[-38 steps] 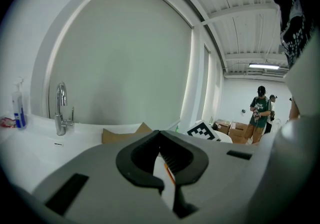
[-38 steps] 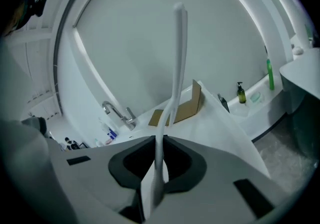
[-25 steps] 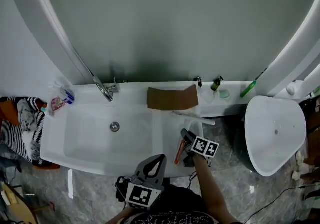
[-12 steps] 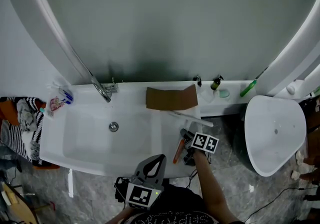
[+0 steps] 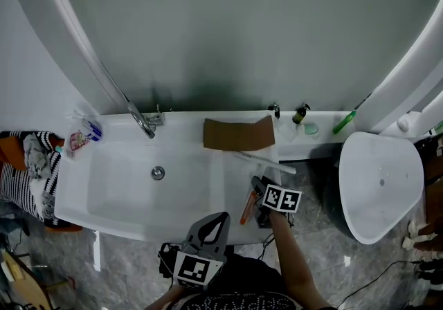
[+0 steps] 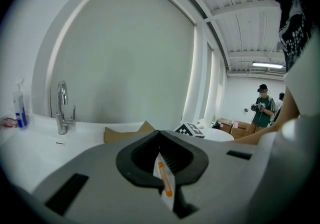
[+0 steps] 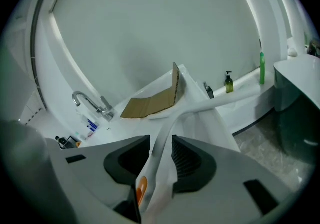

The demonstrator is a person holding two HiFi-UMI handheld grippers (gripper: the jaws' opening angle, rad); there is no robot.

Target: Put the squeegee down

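Note:
The squeegee lies on the right end of the white sink counter. Its orange grip points toward me and its white blade bar sits near the cardboard. My right gripper is over the handle. In the right gripper view the white handle runs between the jaws of the right gripper, which are opening, and the pads no longer press on it. My left gripper hangs shut at the counter's front edge. In its own view the left gripper has its tips together.
A folded brown cardboard lies behind the squeegee. The chrome faucet stands at the back left over the basin drain. A dark soap bottle and a green bottle stand on the back ledge. A white bowl-shaped fixture is at the right.
The right gripper has rolled a little over the squeegee handle and hardly shifted. The squeegee stays on the counter. The left gripper has not moved.

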